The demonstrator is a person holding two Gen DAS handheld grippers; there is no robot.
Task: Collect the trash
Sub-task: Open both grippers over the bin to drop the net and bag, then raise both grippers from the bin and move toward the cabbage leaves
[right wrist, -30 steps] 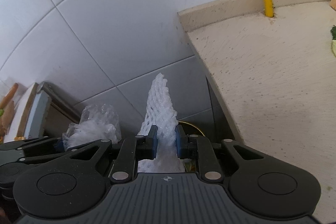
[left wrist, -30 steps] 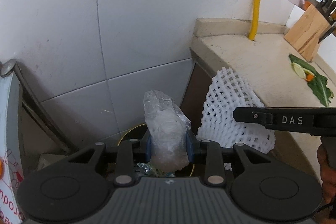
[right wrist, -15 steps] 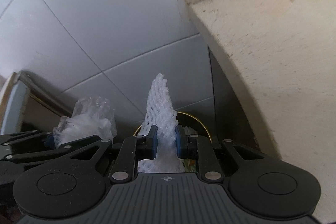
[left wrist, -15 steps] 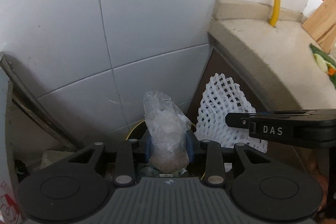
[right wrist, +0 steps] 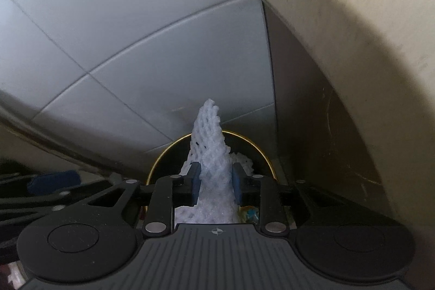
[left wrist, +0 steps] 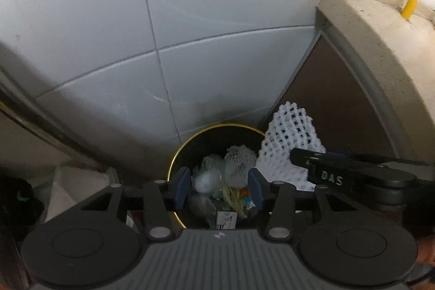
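A black bin with a gold rim (left wrist: 217, 124) stands on the floor against the tiled wall. My left gripper (left wrist: 218, 188) hangs just above its mouth, jaws opening, nothing between the pads. The crumpled clear plastic bag (left wrist: 205, 177) lies inside the bin among other trash. My right gripper (right wrist: 216, 182) is also over the bin rim (right wrist: 163, 156). Its jaws are opening, and the white foam net (right wrist: 209, 151) stands upright between the pads, which still touch it. In the left wrist view the foam net (left wrist: 291, 143) shows beside the bin, with the right gripper's finger (left wrist: 329, 177) across it.
The beige stone counter (left wrist: 380, 45) overhangs on the right, above a brown cabinet side (left wrist: 326, 99) close to the bin. White wall tiles (left wrist: 190, 18) rise behind. A slanted metal bar (left wrist: 40, 124) and a pale box (left wrist: 73, 181) sit to the left.
Both grippers have sunk toward the bin. My left jaws spread and the plastic bag dropped into the bin. My right jaws widened around the foam net.
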